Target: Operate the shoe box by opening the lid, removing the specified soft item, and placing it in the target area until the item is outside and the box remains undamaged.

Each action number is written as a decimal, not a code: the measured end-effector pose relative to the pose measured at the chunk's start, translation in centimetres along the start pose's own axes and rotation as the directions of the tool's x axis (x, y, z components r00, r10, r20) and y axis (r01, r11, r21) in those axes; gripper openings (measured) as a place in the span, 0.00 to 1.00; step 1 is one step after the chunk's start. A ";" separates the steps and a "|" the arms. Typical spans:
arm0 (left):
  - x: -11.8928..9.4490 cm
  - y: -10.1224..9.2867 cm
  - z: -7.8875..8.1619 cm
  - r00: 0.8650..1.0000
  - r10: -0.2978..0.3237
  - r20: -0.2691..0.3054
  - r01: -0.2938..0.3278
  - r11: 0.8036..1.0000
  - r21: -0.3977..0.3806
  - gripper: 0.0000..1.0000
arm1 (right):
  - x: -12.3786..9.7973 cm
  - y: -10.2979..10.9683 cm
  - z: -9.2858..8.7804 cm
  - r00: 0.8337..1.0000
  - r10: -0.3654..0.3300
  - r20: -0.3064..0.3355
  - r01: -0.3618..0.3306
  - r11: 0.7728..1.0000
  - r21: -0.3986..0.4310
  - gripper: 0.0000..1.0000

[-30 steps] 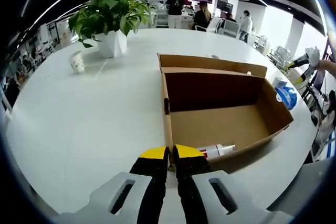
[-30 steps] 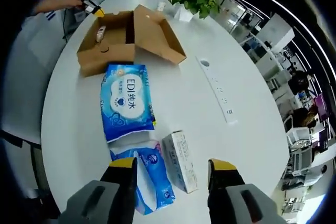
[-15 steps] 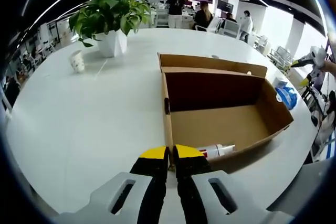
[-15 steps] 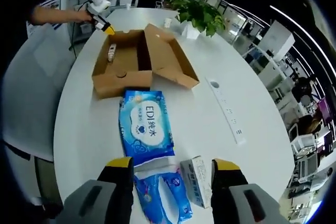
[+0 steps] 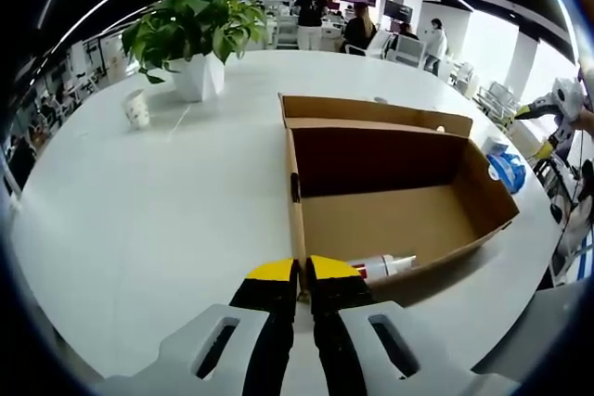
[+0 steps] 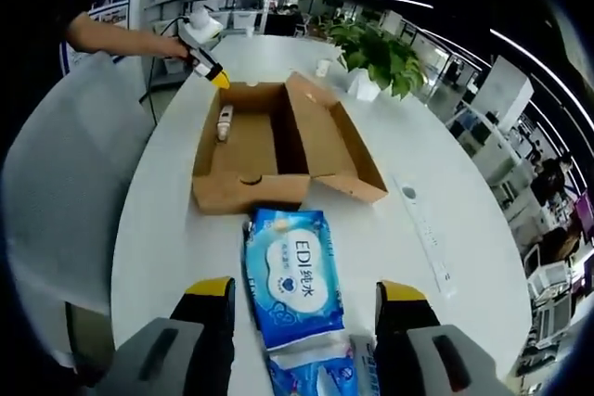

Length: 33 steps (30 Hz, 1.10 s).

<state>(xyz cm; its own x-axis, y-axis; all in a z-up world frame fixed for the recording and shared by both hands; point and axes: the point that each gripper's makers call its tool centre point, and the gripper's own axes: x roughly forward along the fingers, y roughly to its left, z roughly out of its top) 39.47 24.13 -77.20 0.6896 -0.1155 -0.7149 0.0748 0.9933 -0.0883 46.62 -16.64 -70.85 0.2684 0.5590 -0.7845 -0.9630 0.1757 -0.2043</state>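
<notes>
Shoe box point(image 6: 278, 150) open on white surface point(image 6: 167, 229); soft wipes pack point(image 6: 292, 275) lies outside, just before it. We judge it light, squashy, slippery: pinch an edge. Right tongs point(image 6: 304, 296) gape empty; left tongs point(image 5: 303, 272) pinch box wall.

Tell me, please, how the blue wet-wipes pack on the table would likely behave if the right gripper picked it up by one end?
The wipes pack looks like a soft film pouch lying flat, so it would probably sag. Its glossy wrapper may slip between the right gripper's open jaws. Being flat, it should not roll.
</notes>
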 end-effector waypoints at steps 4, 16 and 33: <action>0.0 0.0 0.0 1.000 0.002 0.000 -0.002 1.000 0.003 0.02 | 0.7 0.5 1.0 1.000 0.012 0.015 -0.012 1.000 -0.009 0.60; 0.0 -0.2 0.0 1.000 0.000 -0.001 0.000 1.000 0.000 0.02 | 3.2 2.8 3.9 0.995 0.072 0.066 -0.070 0.997 -0.032 0.59; 0.5 0.4 0.1 1.000 -0.003 -0.002 0.003 1.000 -0.002 0.02 | 6.8 5.0 7.4 0.979 0.143 0.144 -0.136 0.989 -0.060 0.55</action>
<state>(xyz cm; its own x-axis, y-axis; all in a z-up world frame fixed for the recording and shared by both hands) 39.94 24.49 -77.53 0.6877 -0.1181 -0.7164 0.0753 0.9930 -0.0915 43.77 -5.94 -72.82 0.1284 0.6894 -0.7130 -0.9902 0.0493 -0.1306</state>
